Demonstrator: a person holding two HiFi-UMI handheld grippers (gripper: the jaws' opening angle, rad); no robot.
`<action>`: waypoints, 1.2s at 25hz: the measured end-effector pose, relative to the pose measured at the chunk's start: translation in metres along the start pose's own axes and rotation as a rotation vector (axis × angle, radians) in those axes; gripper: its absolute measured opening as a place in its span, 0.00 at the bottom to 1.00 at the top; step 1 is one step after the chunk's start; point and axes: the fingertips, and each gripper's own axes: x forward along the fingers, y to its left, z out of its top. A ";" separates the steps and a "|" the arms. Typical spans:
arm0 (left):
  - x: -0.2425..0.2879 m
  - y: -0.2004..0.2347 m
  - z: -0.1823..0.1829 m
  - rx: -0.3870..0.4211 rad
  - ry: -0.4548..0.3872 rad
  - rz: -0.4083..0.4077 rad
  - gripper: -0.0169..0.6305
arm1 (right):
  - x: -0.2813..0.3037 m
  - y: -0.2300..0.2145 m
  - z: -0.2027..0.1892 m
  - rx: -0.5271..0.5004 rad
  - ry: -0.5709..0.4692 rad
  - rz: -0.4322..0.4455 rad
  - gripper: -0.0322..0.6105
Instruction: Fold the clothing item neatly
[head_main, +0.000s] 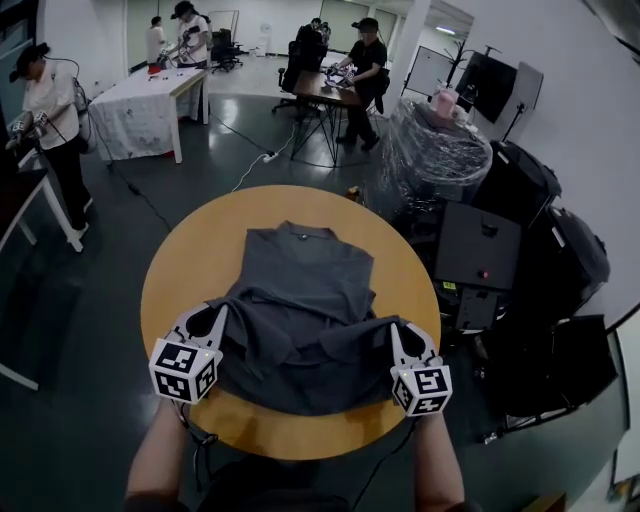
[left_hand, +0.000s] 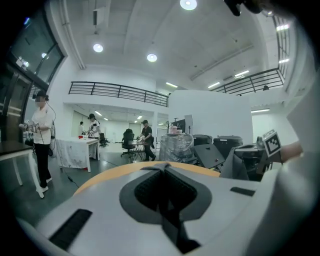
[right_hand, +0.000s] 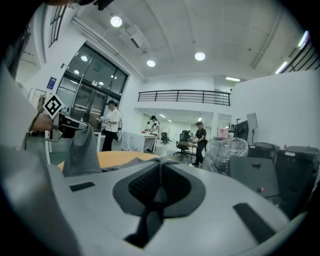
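One grey garment (head_main: 300, 300) lies on one round table (head_main: 190, 260), two grippers, the left gripper (head_main: 222, 312) and the right gripper (head_main: 393, 327), at the table's near edge, at least four people (head_main: 45, 95) (head_main: 155, 35) (head_main: 192, 30) (head_main: 366, 60) beyond it.

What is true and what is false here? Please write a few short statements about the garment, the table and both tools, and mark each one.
1. The dark grey cloth garment lies on a round light-brown wooden table. True.
2. The left tool is open and empty. False: it is shut on the garment's near edge.
3. The right tool is shut on the garment. True.
4. The garment's collar points toward the person holding the tools. False: the collar is at the far side of the table.
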 end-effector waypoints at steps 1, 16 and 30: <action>0.014 0.008 0.005 -0.011 -0.003 -0.001 0.05 | 0.012 -0.010 0.005 -0.003 0.006 -0.012 0.05; 0.242 0.117 0.106 0.082 0.048 0.006 0.05 | 0.217 -0.139 0.057 0.102 0.007 -0.014 0.05; 0.440 0.225 -0.046 0.136 0.427 0.143 0.05 | 0.419 -0.244 -0.111 0.294 0.262 -0.071 0.05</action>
